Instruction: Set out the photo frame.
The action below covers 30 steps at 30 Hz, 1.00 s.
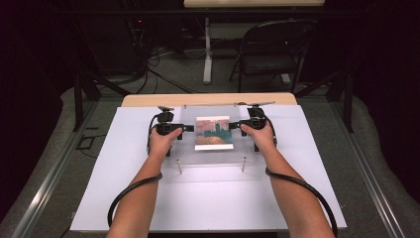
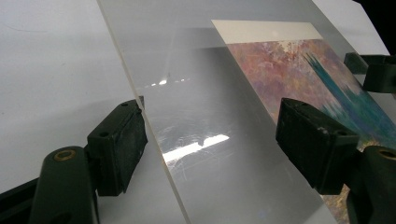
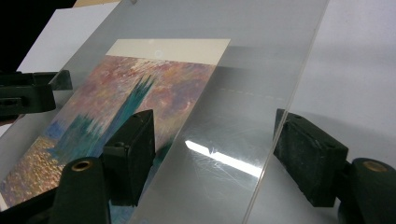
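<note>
the clear sheet lies flat over a painted picture in the middle of the white table. the left gripper and right gripper straddle its side edges, jaws apart, not pressing it.
</note>
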{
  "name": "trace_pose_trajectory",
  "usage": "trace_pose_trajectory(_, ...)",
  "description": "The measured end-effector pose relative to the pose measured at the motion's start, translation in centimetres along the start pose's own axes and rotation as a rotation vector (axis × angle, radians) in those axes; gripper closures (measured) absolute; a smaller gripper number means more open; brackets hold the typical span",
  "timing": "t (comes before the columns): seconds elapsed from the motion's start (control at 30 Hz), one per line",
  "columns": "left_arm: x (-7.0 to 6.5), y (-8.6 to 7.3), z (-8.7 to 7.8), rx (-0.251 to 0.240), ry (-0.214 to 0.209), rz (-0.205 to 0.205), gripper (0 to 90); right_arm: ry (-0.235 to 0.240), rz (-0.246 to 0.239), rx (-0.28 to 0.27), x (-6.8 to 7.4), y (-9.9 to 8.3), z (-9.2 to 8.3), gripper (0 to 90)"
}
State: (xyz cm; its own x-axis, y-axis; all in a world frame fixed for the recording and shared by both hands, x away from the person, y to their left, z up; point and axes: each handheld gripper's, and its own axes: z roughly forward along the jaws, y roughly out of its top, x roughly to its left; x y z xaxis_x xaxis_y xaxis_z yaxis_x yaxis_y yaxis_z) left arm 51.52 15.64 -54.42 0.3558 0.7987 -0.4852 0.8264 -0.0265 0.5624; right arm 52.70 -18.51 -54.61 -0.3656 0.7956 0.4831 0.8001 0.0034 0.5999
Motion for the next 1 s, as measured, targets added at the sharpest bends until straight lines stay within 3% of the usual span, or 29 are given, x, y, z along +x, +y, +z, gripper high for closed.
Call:
trace_pose_trajectory(0.07, 0.1, 0.0, 0.0, 0.008, -0.017, -0.014, 24.3, 0.001, 0.002, 0.001, 0.0, 0.0, 0.0, 29.5)
trace_pose_trajectory(0.7, 0.0, 0.2, -0.2, 0.015, -0.014, -0.005, 26.7, 0.0, 0.004, 0.002, 0.1, 0.1, -0.2, 31.9)
trace_pose_trajectory(0.9, 0.0, 0.4, -1.2, -0.031, -0.016, -0.007, 31.7, 0.002, -0.006, -0.019, 0.4, 0.4, -0.9, 35.9)
trace_pose_trajectory(1.0, -0.2, 0.5, -1.8, -0.054, -0.016, 0.0, 34.3, 0.003, -0.035, -0.049, 1.0, 0.6, -1.4, 36.3)
